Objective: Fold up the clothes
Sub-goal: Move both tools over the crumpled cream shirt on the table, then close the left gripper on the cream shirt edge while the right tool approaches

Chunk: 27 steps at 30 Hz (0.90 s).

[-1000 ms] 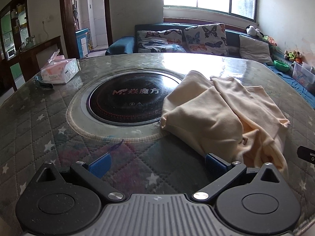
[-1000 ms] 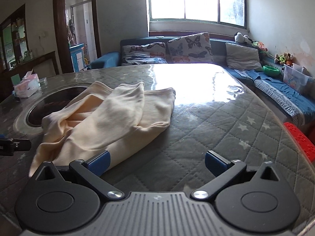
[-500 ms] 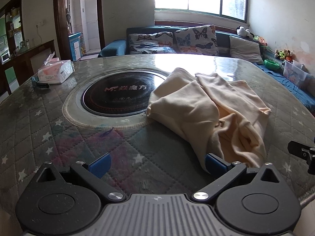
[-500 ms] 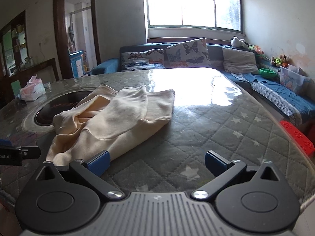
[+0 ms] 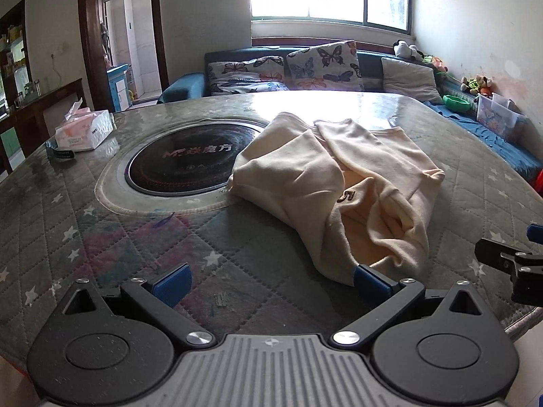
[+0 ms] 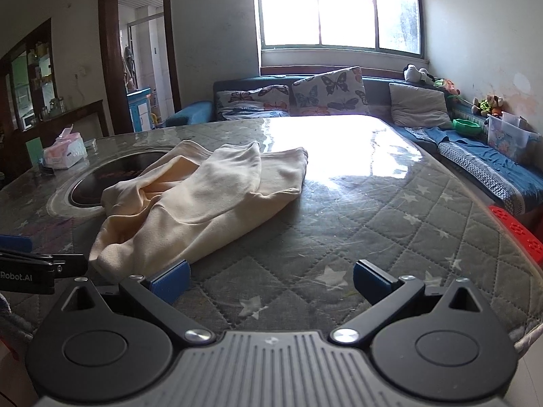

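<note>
Left gripper, black with blue pads, low over the near edge of the grey quilted table cover with white stars, pointing level toward the far sofa. Jaws wide apart, holding nothing. Right blue pad just beside the near hem of the crumpled cream-yellow soft garment; touching or not, cannot tell. Left blue pad over bare cover.

Right gripper, same black build with blue pads, also low at the near table edge and pointing level across the table. Jaws wide apart, empty. Left blue pad just beside the near corner of the garment; right pad over bare cover.

Garment lying loose on the table, between the two grippers, one part overlapping the rim of the round black glass cooktop sunk in the middle of the table. Small dark mark visible among the folds in the left wrist view.

Each gripper seen from the side at the edge of the other's view, well apart from each other.

Pink and white tissue pack at the far left of the table, well apart from the garment. Dark blue sofa with butterfly cushions behind the table, under a bright window.
</note>
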Each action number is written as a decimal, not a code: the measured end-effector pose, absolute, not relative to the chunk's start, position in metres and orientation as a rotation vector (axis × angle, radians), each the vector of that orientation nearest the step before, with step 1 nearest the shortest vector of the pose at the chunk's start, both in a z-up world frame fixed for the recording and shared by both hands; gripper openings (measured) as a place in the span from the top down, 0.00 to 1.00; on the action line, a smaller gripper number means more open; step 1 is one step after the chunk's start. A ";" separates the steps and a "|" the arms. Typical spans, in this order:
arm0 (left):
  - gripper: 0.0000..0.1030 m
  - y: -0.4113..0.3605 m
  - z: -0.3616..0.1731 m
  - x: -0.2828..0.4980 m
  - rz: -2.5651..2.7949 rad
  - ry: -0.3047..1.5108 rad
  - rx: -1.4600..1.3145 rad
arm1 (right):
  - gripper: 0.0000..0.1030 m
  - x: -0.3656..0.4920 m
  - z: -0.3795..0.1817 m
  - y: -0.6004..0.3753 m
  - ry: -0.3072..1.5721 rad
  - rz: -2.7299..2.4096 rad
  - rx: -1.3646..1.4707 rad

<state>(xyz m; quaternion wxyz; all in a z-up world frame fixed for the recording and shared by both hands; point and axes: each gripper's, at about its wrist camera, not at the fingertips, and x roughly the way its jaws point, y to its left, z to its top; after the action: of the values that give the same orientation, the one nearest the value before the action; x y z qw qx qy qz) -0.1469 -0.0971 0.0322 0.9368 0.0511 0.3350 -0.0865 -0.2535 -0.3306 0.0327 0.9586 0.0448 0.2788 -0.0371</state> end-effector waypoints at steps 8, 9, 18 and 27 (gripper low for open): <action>0.00 -0.098 0.031 -0.150 -0.170 0.688 0.110 | 0.00 -0.254 0.033 -0.326 0.566 -0.052 0.079; 0.00 -0.098 0.031 -0.151 -0.171 0.688 0.111 | 0.00 -0.254 0.032 -0.325 0.566 -0.049 0.077; 0.00 -0.099 0.027 -0.153 -0.172 0.701 0.114 | 0.00 -0.254 0.030 -0.318 0.577 -0.026 0.065; 0.00 -0.101 0.028 -0.158 -0.172 0.699 0.128 | 0.00 -0.254 0.031 -0.315 0.573 -0.011 0.063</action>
<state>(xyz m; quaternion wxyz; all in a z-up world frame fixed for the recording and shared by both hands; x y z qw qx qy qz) -0.1578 -0.1014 0.0281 0.9339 0.0628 0.3418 -0.0840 -0.2544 -0.3147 0.0307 0.9587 0.0313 0.2827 -0.0056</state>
